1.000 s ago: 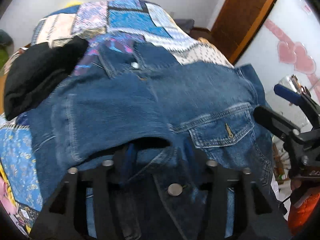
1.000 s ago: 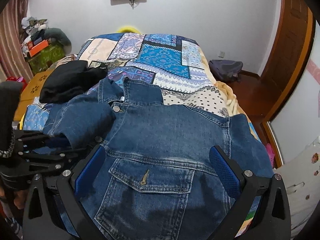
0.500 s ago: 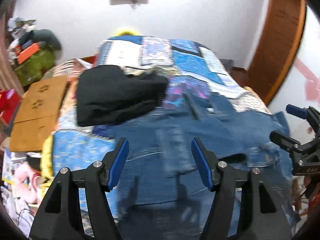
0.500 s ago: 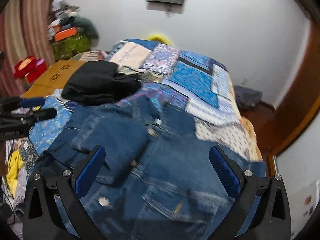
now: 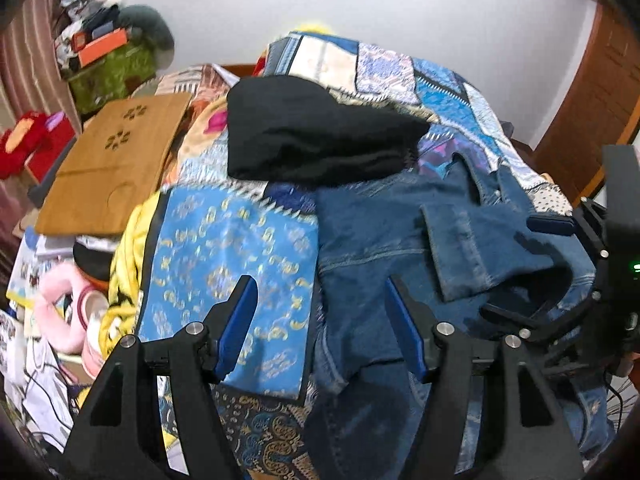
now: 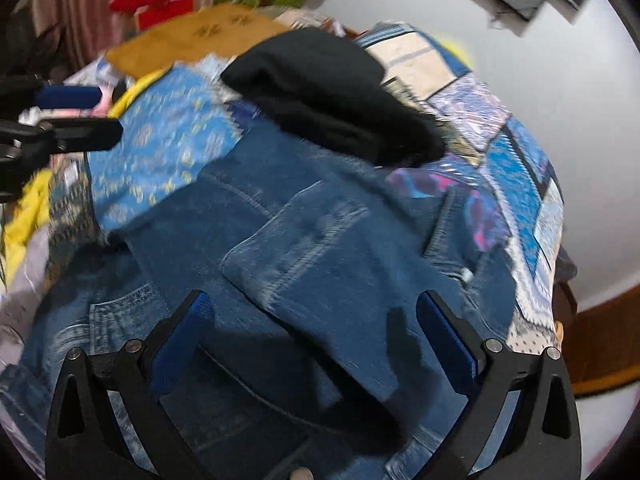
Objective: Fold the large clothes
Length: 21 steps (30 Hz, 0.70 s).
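Observation:
A blue denim jacket (image 5: 400, 240) lies on the patchwork bedspread (image 5: 224, 248), one sleeve (image 5: 480, 240) folded across its front. My left gripper (image 5: 320, 300) is open and empty, hovering over the jacket's left edge. My right gripper (image 6: 312, 328) is open and empty just above the folded sleeve (image 6: 320, 256). The right gripper shows at the right edge of the left wrist view (image 5: 560, 264), and the left gripper at the left edge of the right wrist view (image 6: 76, 116).
A folded black garment (image 5: 312, 136) lies on the bed beyond the jacket; it also shows in the right wrist view (image 6: 332, 92). A brown cardboard box (image 5: 112, 164) and clutter stand left of the bed. A wooden door (image 5: 592, 92) is at right.
My left gripper let go of the sleeve and drew back left, now open over the jacket's edge. My right gripper swung left over the folded sleeve.

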Tool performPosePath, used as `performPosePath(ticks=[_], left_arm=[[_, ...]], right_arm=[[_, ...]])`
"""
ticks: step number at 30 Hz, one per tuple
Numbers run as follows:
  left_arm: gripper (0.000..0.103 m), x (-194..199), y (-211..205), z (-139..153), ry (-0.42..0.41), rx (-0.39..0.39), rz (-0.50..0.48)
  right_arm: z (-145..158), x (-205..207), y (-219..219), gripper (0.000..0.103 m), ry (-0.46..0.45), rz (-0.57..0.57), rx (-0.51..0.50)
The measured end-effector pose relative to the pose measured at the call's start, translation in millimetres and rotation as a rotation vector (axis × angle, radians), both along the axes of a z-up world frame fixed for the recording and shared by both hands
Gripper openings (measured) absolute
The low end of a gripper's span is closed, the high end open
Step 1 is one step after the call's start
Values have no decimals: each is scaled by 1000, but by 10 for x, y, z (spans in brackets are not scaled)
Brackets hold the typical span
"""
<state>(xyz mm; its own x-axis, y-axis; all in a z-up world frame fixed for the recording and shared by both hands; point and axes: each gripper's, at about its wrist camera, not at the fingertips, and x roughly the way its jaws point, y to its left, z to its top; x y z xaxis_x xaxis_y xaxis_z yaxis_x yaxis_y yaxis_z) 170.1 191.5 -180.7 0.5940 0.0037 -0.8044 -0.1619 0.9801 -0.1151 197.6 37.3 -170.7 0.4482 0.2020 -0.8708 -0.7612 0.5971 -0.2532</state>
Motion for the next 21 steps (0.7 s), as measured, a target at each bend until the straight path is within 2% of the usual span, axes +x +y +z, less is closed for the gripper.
performPosePath(ticks=[4, 7, 9, 10, 11, 13, 15, 16, 19, 21], left_arm=[[64, -9, 37, -153, 34, -24, 10], [64, 0, 28, -229, 50, -28, 10], [64, 9, 7, -261, 53, -28, 8], [64, 9, -9, -272, 55, -29, 5], [64, 23, -27, -282, 58, -32, 1], [64, 42, -61, -290, 61, -35, -7], [64, 51, -93, -284, 62, -32, -17], [64, 55, -116, -275, 61, -26, -22], [64, 69, -173, -243, 56, -14, -33], [64, 89, -207, -224, 56, -14, -37]], right_arm=[[-196, 20, 111, 98, 15, 36, -82], [-205, 61, 68, 96, 26, 40, -58], [-192, 96, 29, 87, 40, 31, -34], [-193, 123, 23, 75, 41, 21, -29], [-200, 140, 4, 67, 45, 14, -34], [-216, 158, -29, 59, 77, 24, -13], [-196, 147, -54, 43, 89, 29, 6], [-174, 124, -61, 23, 83, 30, 9], [-34, 48, -122, 15, -21, -5, 12], [112, 77, -233, 14, -32, -38, 55]])
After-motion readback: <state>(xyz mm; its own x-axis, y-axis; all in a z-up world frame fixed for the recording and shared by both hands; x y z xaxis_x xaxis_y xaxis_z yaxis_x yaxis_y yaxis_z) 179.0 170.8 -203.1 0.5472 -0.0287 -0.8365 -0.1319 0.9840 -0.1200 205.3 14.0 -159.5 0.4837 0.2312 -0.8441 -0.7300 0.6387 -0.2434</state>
